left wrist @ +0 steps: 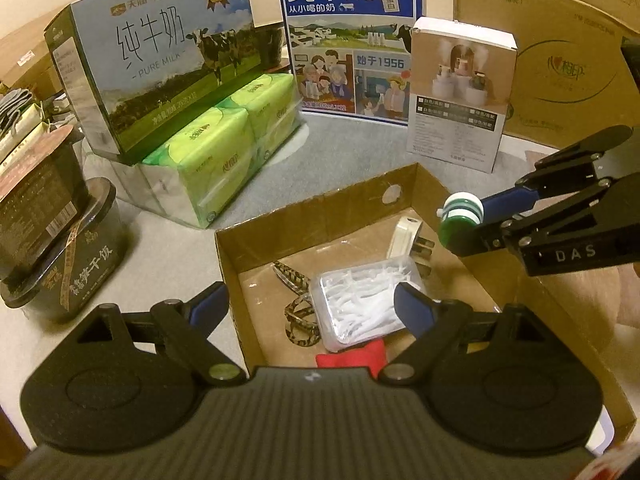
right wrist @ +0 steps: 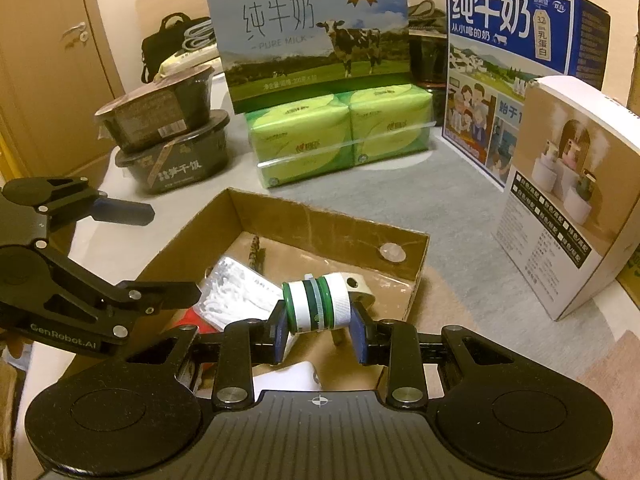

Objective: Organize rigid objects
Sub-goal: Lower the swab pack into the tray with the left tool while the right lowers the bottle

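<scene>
- Presently, a green-and-white spool (right wrist: 316, 303) is clamped end to end by the right gripper (right wrist: 319, 330), held above the cardboard box (right wrist: 320, 220).
- Left gripper (left wrist: 310, 306) fingers are spread wide, empty, over the floss-pick case (left wrist: 370, 302).
- Risk: the round spool could be dropped onto the box's near wall and roll out.

In the cardboard tray (left wrist: 400, 184): floss-pick box (left wrist: 368, 304) central, hair clip (left wrist: 296, 308) at nine o'clock, probably a plug (left wrist: 412, 236) at one.

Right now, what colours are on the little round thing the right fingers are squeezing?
White and green stripes on the little round thing, clearest in the right wrist view.
</scene>
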The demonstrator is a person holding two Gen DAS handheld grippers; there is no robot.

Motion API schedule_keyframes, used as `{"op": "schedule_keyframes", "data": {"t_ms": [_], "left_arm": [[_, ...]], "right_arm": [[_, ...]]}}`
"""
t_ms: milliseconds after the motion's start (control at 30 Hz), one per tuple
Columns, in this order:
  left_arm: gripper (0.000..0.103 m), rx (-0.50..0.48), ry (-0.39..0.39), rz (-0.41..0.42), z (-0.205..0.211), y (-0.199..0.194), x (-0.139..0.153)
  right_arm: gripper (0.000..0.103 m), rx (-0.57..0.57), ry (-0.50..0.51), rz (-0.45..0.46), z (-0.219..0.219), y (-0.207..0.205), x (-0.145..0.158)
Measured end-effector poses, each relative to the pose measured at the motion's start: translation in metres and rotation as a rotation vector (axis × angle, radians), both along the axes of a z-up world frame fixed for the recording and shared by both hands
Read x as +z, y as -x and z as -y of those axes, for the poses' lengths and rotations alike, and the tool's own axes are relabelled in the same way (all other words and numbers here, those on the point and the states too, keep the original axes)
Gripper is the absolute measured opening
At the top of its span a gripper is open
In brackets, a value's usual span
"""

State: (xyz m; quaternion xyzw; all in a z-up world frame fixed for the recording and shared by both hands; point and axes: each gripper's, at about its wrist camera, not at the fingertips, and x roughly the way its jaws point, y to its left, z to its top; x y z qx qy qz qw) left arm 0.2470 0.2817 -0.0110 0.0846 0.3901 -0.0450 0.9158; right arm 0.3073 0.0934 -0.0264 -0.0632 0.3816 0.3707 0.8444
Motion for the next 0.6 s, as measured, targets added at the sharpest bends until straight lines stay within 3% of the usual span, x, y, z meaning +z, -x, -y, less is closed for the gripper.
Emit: {"op": "schedule_keyframes", "data": {"t_ms": [500, 533, 567, 600], "left_arm": [[0.088, 0.0, 0.019, -0.001, -0.0015, -0.003, -0.0035], [0.089, -0.001, 0.015, 0.0, -0.0015, -0.003, -0.0041], [0.094, 0.0, 0.005, 0.008, -0.001, -0.0025, -0.0046], [0.096, 0.0, -0.005, 0.015, -0.0005, -0.0015, -0.0048]], "right_arm": [[0.033, -0.001, 0.04, 0.008, -0.0004, -0.0069, -0.0071], [0.037, 0.005, 0.038, 0.014, -0.0008, -0.0071, -0.0073], [0.055, 0.007, 0.035, 0.027, -0.0005, -0.0063, -0.0071], [0.064, 0.006, 0.027, 0.039, 0.0005, -0.0054, -0.0063]]}}
